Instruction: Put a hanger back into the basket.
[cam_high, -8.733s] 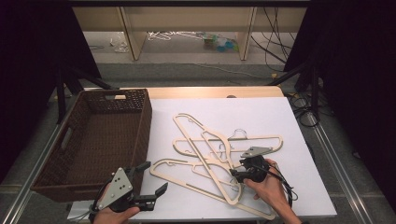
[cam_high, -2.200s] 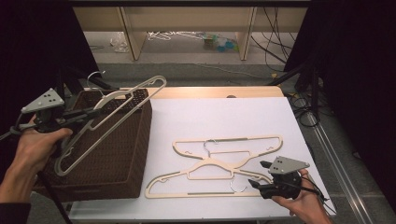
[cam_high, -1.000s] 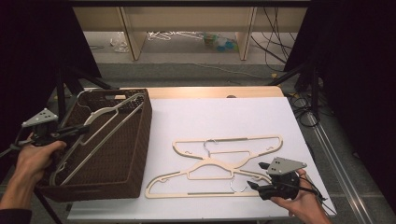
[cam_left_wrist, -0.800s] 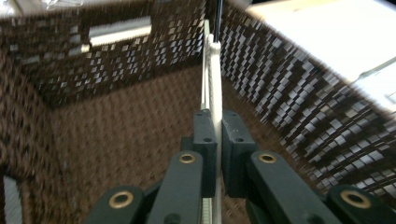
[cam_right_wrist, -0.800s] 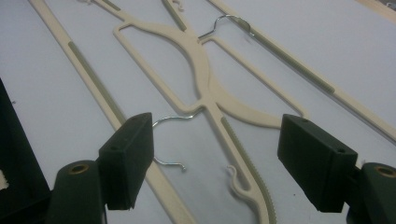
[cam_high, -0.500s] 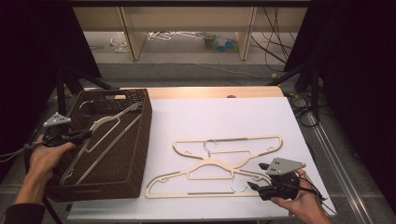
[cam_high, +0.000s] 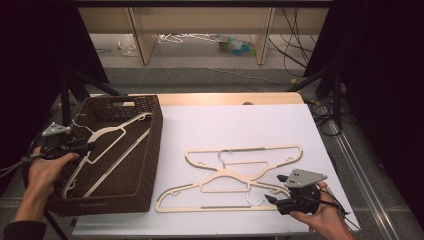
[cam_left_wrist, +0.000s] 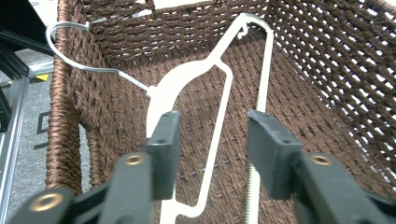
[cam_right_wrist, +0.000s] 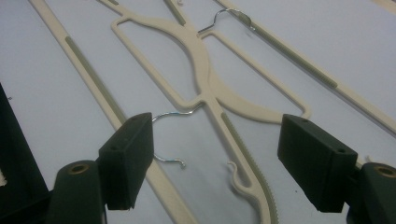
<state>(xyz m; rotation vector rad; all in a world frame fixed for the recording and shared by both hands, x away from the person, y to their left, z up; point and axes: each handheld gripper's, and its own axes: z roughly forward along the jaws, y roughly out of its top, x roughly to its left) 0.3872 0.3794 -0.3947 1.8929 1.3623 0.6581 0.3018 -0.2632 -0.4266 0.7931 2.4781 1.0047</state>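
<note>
A cream plastic hanger (cam_high: 107, 135) lies slanted inside the brown wicker basket (cam_high: 155, 135). My left gripper (cam_high: 89, 146) hovers at the basket's left rim. In the left gripper view this hanger (cam_left_wrist: 187, 79) rests on the basket floor (cam_left_wrist: 327, 56), its metal hook over the rim. The left gripper (cam_left_wrist: 212, 135) is open there, with a thin hanger bar showing in the gap. Two more cream hangers (cam_high: 260, 150) (cam_high: 215, 197) overlap on the white table. My right gripper (cam_high: 274, 188) stands open just right of them. Seen from the right gripper (cam_right_wrist: 217, 140), the jaws straddle the near hanger's hook (cam_right_wrist: 170, 116) without touching it.
The white tabletop (cam_high: 240, 125) has bare room behind and to the right of the two hangers. Shelving and loose hangers (cam_high: 185, 37) lie on the floor beyond the table. Black stands (cam_high: 335, 95) flank both sides.
My left gripper has carried the hanger down into the basket, moved toward the near left rim and let go. The right gripper has stayed still.
</note>
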